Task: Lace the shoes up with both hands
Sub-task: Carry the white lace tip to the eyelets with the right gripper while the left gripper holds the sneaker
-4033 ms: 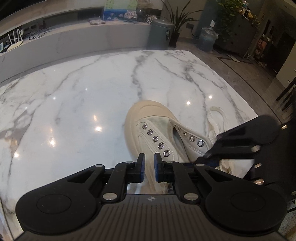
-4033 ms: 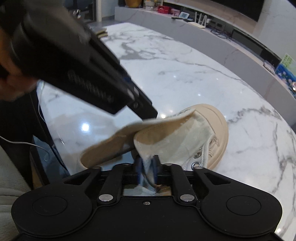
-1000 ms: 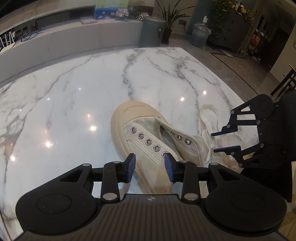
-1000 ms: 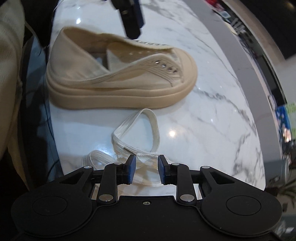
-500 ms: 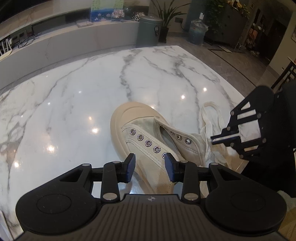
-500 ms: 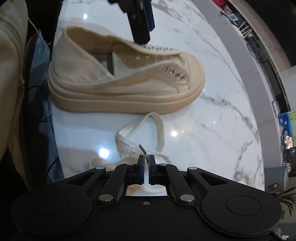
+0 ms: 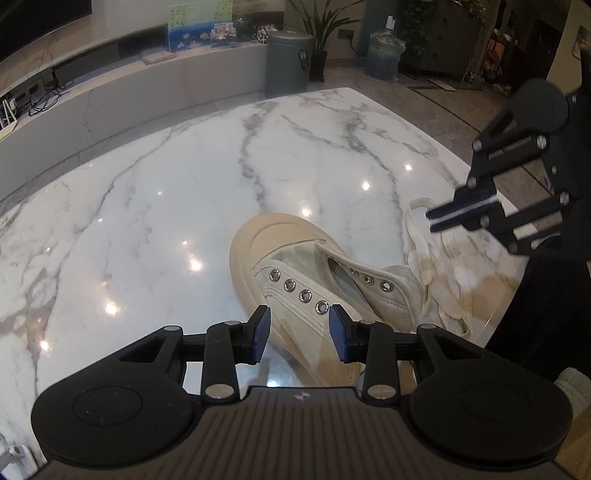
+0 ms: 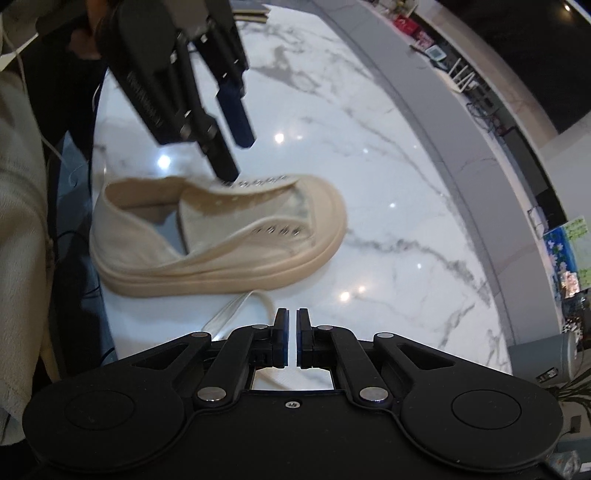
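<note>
- Shoe (image 7: 317,280), cream canvas with a thick tan sole, lies on the white marble bench (image 7: 155,206), toe pointing away from the person, its two rows of metal eyelets (image 7: 297,290) bare of any lace.
- Left hand-held gripper (image 7: 299,332) hovers just above the near row of eyelets, jaws part-way apart with nothing pressed between them; the shoe's side shows through the gap.
- Right hand-held gripper (image 7: 434,219) hangs above the bench to the right of the shoe, jaws drawn together; from its own camera a strip of white lace (image 7: 439,258) shows just behind the closed pads, but whether it is pinched there I cannot tell.
- Lace lies in loose loops on the bench just beside the shoe's right side, one loop reaching toward the toe.
- Person's pale sleeve (image 8: 18,229) shows at the bench's near edge.
- Beyond the bench stand a long grey ledge (image 7: 147,92), a green bin (image 7: 288,61) and potted plants (image 7: 325,22) on a tiled floor.
</note>
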### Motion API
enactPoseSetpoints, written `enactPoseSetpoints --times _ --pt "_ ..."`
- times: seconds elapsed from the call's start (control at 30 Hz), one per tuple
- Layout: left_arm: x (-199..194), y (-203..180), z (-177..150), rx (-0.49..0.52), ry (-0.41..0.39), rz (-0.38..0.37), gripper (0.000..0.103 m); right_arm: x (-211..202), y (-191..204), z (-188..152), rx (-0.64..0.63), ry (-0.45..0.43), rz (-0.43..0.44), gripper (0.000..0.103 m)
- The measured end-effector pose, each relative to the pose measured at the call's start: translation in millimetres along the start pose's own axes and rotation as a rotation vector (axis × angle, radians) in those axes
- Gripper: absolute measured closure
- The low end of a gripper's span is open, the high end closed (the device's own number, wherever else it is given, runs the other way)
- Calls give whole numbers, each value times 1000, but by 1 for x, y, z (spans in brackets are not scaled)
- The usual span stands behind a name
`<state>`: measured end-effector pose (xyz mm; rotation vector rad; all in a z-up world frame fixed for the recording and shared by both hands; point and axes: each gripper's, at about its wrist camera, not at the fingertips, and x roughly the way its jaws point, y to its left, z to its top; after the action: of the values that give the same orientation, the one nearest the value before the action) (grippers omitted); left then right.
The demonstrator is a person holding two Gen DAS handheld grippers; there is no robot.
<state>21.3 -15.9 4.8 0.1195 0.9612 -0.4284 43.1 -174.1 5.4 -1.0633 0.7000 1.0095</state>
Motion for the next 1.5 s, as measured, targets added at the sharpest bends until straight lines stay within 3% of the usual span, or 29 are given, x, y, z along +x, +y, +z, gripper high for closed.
enactPoseSetpoints --times 0.43,0.77,1.0,1.03,1.13,1.17,1.37,1.5 --pt "8 4 24 114 -21 -34 70 7 -30 27 66 -70 0 101" --pt "20 2 22 111 -7 -49 70 30 -32 25 67 -58 55 101" --pt "14 0 19 93 -14 -48 70 17 -11 -4 -55 -18 134 98" --pt "13 -1 18 93 -15 -48 70 15 -7 -8 -81 -7 147 95" --pt "11 -3 17 90 -15 -47 70 12 5 -16 -146 26 184 74" --pt "10 -4 16 88 -14 -46 70 12 9 -18 -166 34 195 72" --pt "4 -8 14 80 -18 -37 70 34 27 -30 -334 71 156 72" --pt "0 -8 11 65 -25 -24 70 43 34 -36 -410 87 190 76"
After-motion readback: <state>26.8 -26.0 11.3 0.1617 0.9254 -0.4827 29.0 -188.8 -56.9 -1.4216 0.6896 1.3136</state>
